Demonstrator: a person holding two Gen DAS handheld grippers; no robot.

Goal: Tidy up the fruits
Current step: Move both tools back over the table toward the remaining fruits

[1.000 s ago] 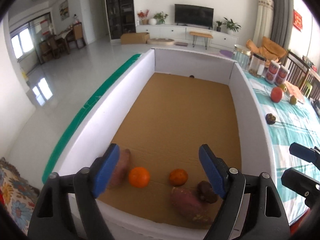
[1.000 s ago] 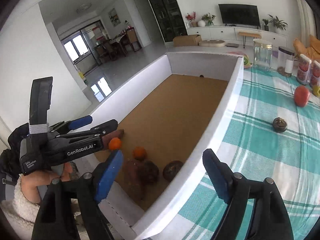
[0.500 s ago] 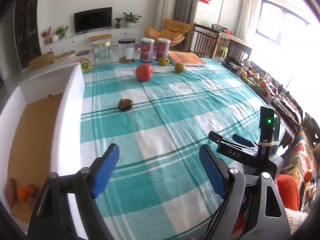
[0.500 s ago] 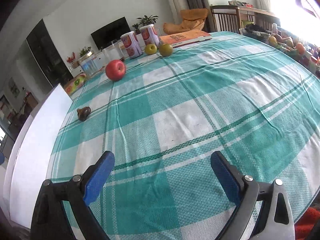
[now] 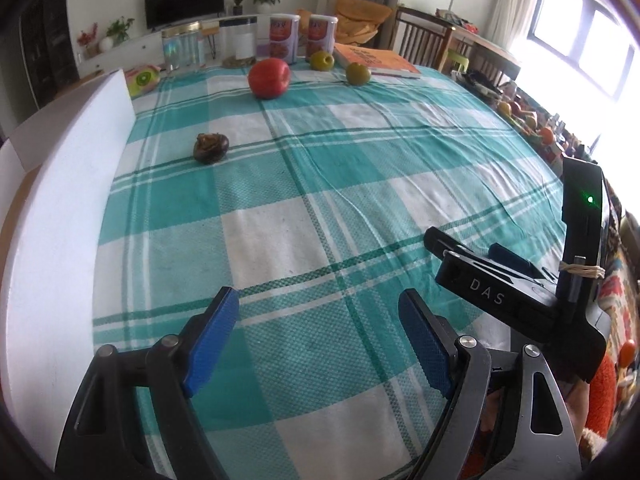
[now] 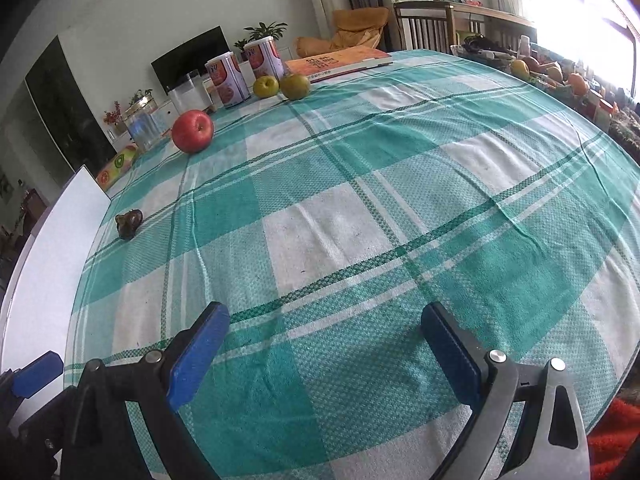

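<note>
Both my left gripper [image 5: 318,338] and right gripper [image 6: 324,354] hover spread and empty, so next I reach for the dark fruit [image 5: 211,147] beside the white box [image 5: 72,184].

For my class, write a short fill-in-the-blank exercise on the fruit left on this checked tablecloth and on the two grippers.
1. The fruit nearest the white box wall is the dark ____ one.
2. The red apple lies on the ____ tablecloth.
3. Two ____ fruits sit beside the orange book.
4. The left gripper and right gripper have their jaws ____.

Missing words: brown; checked; green; open
</note>
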